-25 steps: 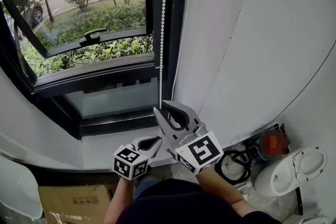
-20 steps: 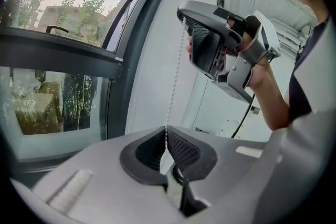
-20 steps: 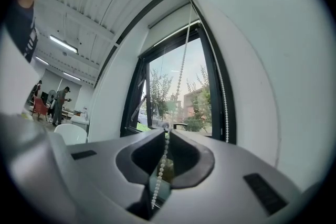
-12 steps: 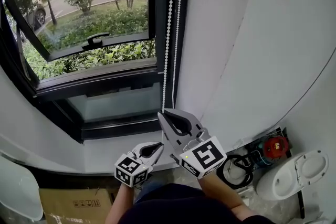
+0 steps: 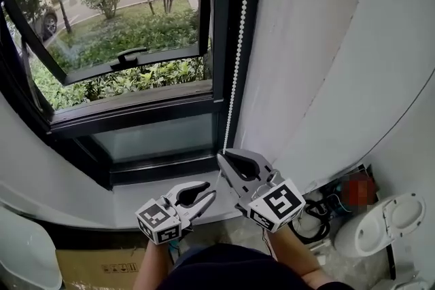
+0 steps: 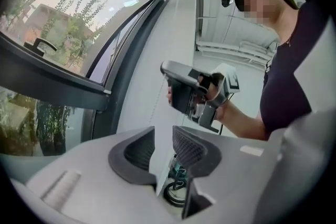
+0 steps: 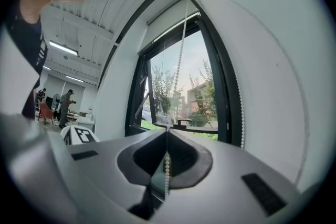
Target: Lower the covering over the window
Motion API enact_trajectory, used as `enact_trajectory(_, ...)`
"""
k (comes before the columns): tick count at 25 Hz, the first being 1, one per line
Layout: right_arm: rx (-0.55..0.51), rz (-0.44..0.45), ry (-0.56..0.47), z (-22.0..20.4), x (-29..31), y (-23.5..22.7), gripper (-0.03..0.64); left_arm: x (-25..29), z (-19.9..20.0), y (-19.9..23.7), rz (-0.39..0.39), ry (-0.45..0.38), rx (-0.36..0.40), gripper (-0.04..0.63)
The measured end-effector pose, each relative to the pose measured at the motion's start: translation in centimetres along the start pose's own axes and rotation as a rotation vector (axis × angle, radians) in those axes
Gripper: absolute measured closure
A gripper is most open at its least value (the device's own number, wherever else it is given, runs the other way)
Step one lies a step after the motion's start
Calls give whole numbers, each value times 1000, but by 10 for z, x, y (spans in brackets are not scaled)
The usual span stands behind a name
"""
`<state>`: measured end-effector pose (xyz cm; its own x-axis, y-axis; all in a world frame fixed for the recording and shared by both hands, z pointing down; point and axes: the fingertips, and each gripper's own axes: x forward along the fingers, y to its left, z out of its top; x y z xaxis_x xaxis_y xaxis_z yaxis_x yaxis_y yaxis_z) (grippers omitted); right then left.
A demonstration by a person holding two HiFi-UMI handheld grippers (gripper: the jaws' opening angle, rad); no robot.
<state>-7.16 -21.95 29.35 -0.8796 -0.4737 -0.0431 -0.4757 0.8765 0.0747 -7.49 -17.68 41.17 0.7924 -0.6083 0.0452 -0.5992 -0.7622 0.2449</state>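
Bead chain (image 5: pixel 236 58) hangs down the dark window frame (image 5: pixel 219 44) beside the white wall. Its lower end runs into your right gripper (image 5: pixel 221 158), whose jaws are pressed together on it. The glass shows uncovered, so the blind likely sits high, outside the head view. Your left gripper (image 5: pixel 208 195) has just been opening its jaws and has nothing between them. Pull off-line and the beads may slip from that thin pinch, or your left may miss the strand on regrasp

The bead cord (image 5: pixel 236 71) looks like shiny white plastic, the window frame (image 5: pixel 219 24) smooth and dark, the lower-left box (image 5: pixel 88 272) plain brown cardboard.
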Motion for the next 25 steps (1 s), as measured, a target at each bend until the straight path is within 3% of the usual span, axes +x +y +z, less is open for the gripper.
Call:
enact_trajectory(2,0,19,49,-16,2,8,603,-8,14,1,-14,-18,6,502)
enact_trajectory(7,45,19,48,-26,2,23,603,-21,35,-8,-90,-21,48,502)
enact_trajectory(11,28,64,145,-46,6,40,603,-33,44,-5,-120,-71,10,492)
enact_trajectory(19,43,56,251,-101,-2,71,603,-43,54,-9,-233,-131,0,491)
enact_trajectory(25,108,28,306,-141,-21,81,603,-35,54,-24,-302,-102,30,485)
